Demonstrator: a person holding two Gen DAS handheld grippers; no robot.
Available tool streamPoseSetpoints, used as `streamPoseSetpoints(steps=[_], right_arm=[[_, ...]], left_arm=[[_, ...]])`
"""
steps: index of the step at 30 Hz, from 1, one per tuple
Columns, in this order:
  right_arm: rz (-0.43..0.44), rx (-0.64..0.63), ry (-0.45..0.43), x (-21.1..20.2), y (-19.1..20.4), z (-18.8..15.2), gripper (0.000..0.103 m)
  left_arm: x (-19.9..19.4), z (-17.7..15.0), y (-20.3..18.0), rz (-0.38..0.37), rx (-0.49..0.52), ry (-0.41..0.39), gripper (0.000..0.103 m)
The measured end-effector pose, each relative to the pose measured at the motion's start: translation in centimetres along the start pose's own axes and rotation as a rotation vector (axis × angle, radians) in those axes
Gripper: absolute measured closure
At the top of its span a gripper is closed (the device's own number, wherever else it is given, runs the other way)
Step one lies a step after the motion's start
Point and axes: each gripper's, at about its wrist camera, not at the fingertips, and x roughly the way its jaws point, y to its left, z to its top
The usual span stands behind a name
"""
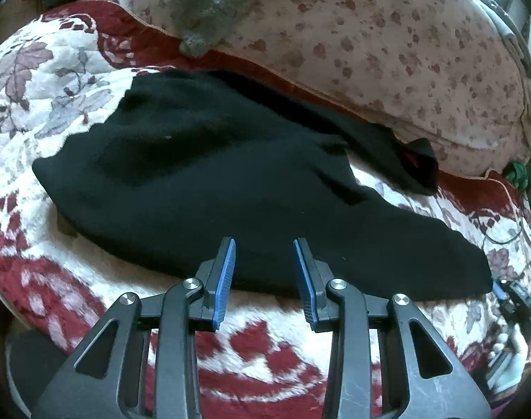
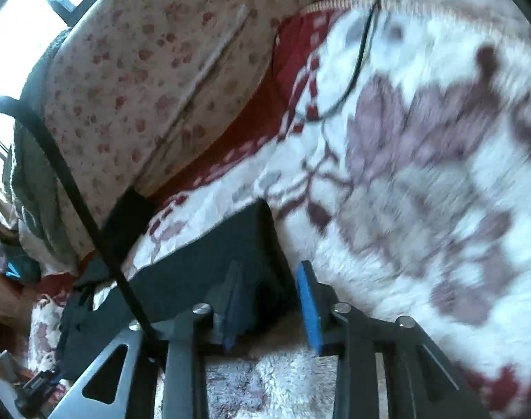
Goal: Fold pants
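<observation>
We hold the left tongs (image 1: 264,256) spread and empty over the near edge of the black pants (image 1: 230,181) lying on the flowered blanket (image 1: 56,111), the right tongs (image 2: 270,279) parted at a corner, ready to pinch and fold.

The left gripper (image 1: 264,249) is showing a matte black linkage frame — two outer arms with triangular cut-outs and two inner bars, each joint carrying a round silver screw head. Ribbed blue pads are lining the inner faces of its jaws. The right gripper (image 2: 270,279) is displaying the same black frame, silver screws and blue pads — a black cable (image 2: 66,178) is running past its left side.
</observation>
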Motion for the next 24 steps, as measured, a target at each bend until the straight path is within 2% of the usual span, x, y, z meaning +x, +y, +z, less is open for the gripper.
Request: streamPoseSetpoints(steps=[3, 6, 12, 14, 19, 24], right_arm=[[0.036, -0.011, -0.035, -1.4, 1.2, 0.8, 0.071], [0.131, -0.058, -0.019, -0.9, 4.1, 1.4, 0.066], [0.243, -0.253, 0.083, 4.1, 13.2, 1.4, 0.061], [0.240, -0.317, 0.107, 6.0, 15.7, 1.2, 0.057], [0.241, -0.473, 0.130, 9.3, 21.7, 0.9, 0.054], [0.160, -0.770, 0.141, 12.5, 29.5, 0.6, 0.054]], left_arm=[[0.3, 1.1, 0.8, -0.008, -0.025, 0.009, 0.054], [0.8, 2.5, 1.3, -0.020, -0.053, 0.024, 0.054], [2.2, 5.4, 1.4, -0.031, -0.082, 0.046, 0.054], [3.0, 6.4, 1.5, -0.034, -0.095, 0.067, 0.054], [4.7, 8.9, 1.4, -0.018, -0.107, 0.078, 0.054], [6.2, 10.6, 0.9, -0.029, -0.104, 0.085, 0.054]])
